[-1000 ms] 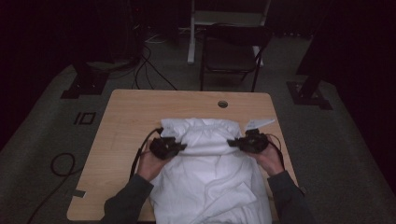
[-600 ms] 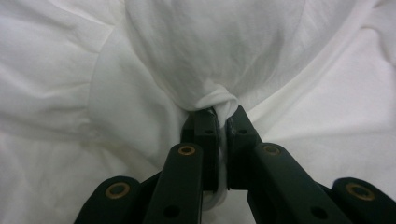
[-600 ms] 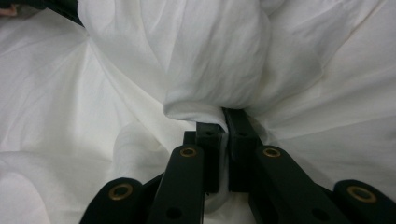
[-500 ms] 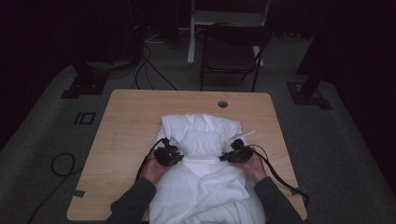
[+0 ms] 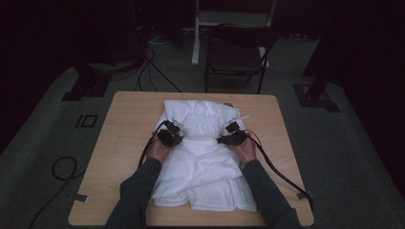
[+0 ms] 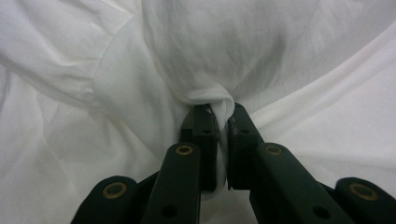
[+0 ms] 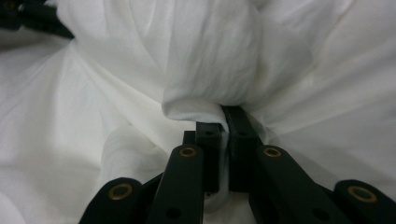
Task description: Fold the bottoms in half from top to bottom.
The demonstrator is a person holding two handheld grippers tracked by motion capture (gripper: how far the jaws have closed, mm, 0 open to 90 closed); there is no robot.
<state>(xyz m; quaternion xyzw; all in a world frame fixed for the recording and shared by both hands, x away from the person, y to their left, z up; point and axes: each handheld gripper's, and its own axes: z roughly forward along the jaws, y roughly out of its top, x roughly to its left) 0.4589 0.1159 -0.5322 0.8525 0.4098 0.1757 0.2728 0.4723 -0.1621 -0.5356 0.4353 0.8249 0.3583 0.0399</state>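
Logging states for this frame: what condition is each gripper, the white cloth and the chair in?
Left gripper: shut on a pinched fold of the white cloth.
Right gripper: shut on another fold of it.
White cloth: crumpled, partly folded on the table.
Chair: upright, unoccupied, beyond the table.

We see a dark room with a grey carpet floor. In the middle stands a light brown wooden table with rounded corners. Behind it is a dark folding chair, and behind the chair a white metal frame. Black cables lie on the floor at the back left. A black flat stand base sits left of the table, another right. The back is almost black.
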